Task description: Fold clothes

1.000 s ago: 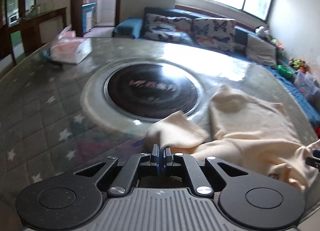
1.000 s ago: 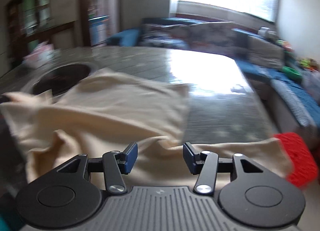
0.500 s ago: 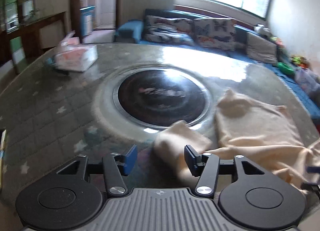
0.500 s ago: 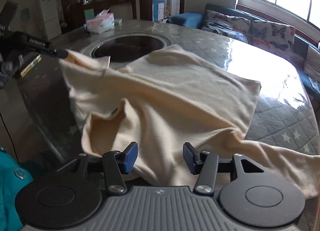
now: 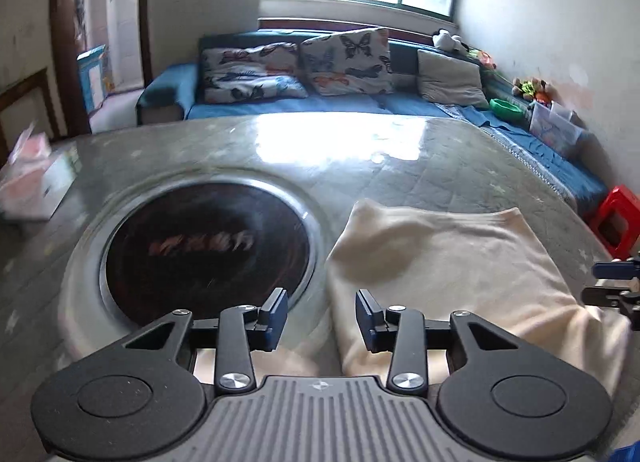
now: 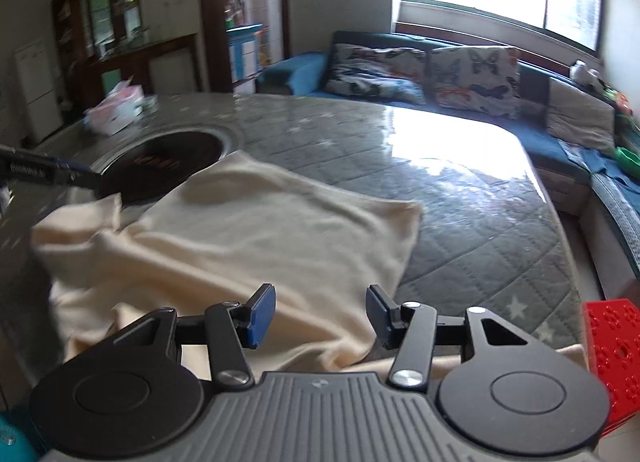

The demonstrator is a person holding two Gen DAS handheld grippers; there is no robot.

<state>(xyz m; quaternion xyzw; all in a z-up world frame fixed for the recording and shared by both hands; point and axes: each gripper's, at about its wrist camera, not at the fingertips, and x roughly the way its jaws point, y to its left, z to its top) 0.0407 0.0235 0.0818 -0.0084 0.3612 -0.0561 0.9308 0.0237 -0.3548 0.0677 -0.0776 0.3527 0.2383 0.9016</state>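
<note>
A cream garment (image 5: 452, 266) lies spread on the grey quilted table (image 5: 360, 166), its near part rumpled and hanging over the front edge. It also shows in the right wrist view (image 6: 256, 234). My left gripper (image 5: 322, 320) is open and empty, just above the garment's left edge beside the dark round inset. My right gripper (image 6: 320, 316) is open and empty above the garment's near edge. The right gripper's fingers (image 5: 612, 282) show at the right edge of the left wrist view. The left gripper's finger (image 6: 48, 174) shows at the left of the right wrist view.
A dark round inset (image 5: 208, 250) sits in the table left of the garment. A tissue box (image 5: 32, 178) stands at the far left. A blue sofa with butterfly cushions (image 5: 340, 62) runs behind the table. A red stool (image 6: 608, 342) stands at the table's right corner.
My left gripper opened and let go of the garment's corner, which now lies on the table. Both grippers shifted; the garment settled flatter.
</note>
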